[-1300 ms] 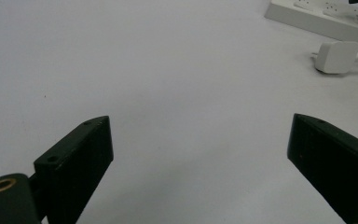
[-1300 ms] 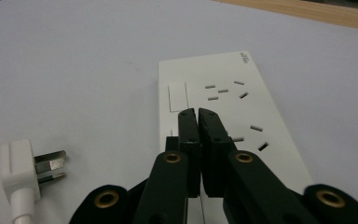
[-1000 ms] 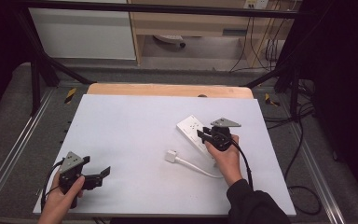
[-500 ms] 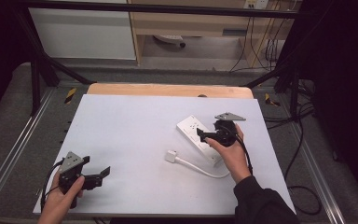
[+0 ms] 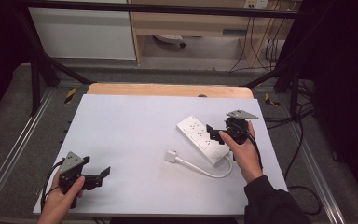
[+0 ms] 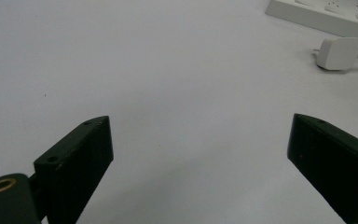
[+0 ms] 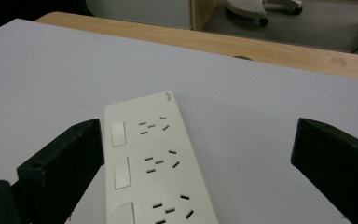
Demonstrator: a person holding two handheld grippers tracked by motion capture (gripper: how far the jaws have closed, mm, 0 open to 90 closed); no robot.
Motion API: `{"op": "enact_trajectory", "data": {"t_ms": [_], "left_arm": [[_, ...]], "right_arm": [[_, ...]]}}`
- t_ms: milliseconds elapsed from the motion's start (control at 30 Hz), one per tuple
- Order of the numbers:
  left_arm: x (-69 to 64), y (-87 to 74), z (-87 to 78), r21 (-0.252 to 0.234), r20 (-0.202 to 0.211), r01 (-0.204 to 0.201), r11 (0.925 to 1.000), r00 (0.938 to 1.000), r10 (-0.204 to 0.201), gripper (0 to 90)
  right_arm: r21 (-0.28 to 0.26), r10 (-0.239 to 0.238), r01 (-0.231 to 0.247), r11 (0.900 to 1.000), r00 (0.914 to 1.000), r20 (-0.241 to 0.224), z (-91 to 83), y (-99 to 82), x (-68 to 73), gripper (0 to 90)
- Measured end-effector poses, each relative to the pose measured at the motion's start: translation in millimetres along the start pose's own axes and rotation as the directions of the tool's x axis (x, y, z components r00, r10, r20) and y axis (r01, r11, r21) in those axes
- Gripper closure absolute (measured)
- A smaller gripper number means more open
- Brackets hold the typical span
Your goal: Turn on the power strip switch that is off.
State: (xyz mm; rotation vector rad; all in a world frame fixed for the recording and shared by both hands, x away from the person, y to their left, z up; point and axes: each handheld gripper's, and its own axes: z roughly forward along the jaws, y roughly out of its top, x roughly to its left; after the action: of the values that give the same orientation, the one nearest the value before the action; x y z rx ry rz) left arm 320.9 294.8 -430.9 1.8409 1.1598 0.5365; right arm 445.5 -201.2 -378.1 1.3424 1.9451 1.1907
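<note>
While both tongs gape empty, right gripper (image 5: 213, 130) over the power strip (image 5: 200, 138) right of centre w/ its plug (image 5: 170, 156) loose, left gripper (image 5: 98, 176) lower left, a skewed closing could shove the strip.

White table (image 5: 130, 135), white power strip (image 5: 200, 136), its plug (image 5: 170, 156) lying apart

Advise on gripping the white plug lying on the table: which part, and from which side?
Grip the plug across its two flat side faces, coming down from above. It lies flat and free on the white table, beside the power strip, so the sides are exposed. Its cable exits toward the right, so keep off that end. The left gripper, jaws open, probably has the clearer approach.
</note>
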Motion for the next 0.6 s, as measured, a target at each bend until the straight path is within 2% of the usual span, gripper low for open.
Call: {"op": "enact_trajectory", "data": {"t_ms": [267, 400, 600], "left_arm": [[0.0, -0.2, 0.6, 0.001, 0.000, 0.000, 1.0000, 1.0000, 0.000, 6.7], [-0.9, -0.6, 0.8, 0.006, -0.003, -0.005, 1.0000, 1.0000, 0.005, 6.8], [0.3, -1.2, 0.8, 0.008, -0.005, 0.001, 1.0000, 1.0000, -0.001, 6.7]], "right_arm": [[-0.012, 0.031, -0.030, 0.9995, 0.9994, 0.014, -18.3, -1.2, -21.1, 3.3], [-0.036, 0.055, -0.054, 0.9979, 0.9984, 0.016, -28.4, -3.3, -29.0, 4.4], [-0.043, 0.078, -0.077, 0.9961, 0.9968, 0.019, -41.0, -11.6, -43.4, 5.9]]}}
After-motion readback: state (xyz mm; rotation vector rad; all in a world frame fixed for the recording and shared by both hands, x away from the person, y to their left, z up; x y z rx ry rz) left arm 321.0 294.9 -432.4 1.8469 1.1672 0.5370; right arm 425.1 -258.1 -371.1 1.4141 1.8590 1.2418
